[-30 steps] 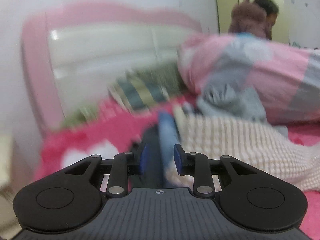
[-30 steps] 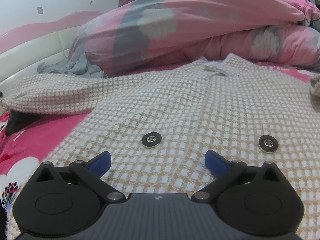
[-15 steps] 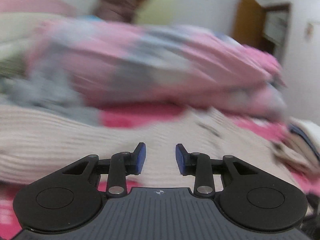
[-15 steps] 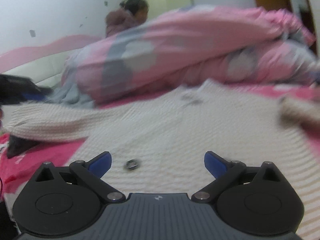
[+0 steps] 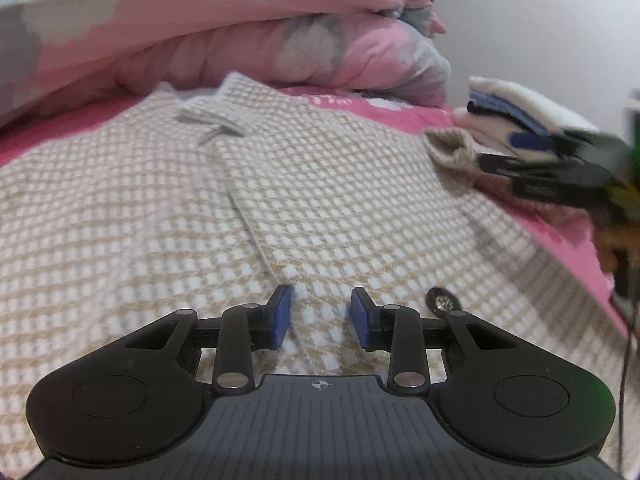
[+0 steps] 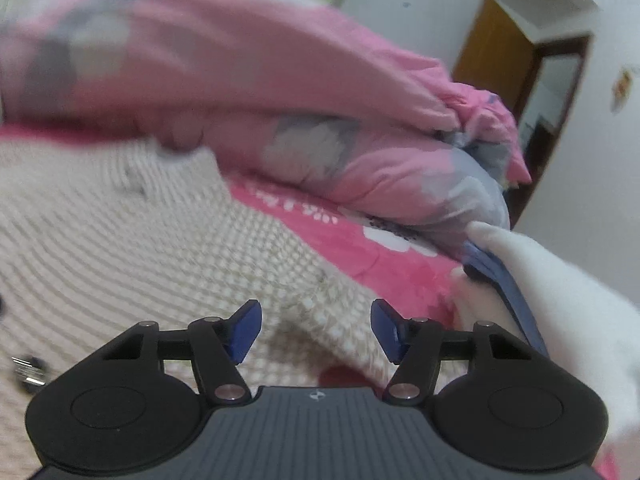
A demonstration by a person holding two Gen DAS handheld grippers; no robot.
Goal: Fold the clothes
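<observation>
While the beige-and-white checked knitted cardigan [image 5: 168, 208] lies spread flat on the pink bed sheet [image 5: 400, 110], I see my left gripper [image 5: 321, 312] over its front placket, blue pads apart, gripping nothing. My right gripper [image 6: 316, 330] has just been closing; its jaws remain released over the cardigan's edge, with folded white clothes [image 6: 560, 292] at three o'clock.

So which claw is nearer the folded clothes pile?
The right claw. The white and blue folded pile lies right beside it, while the left claw sits over the checked cardigan.

Left gripper [image 5: 321, 312], jaws apart, over checked cardigan [image 5: 168, 208] placket.
</observation>
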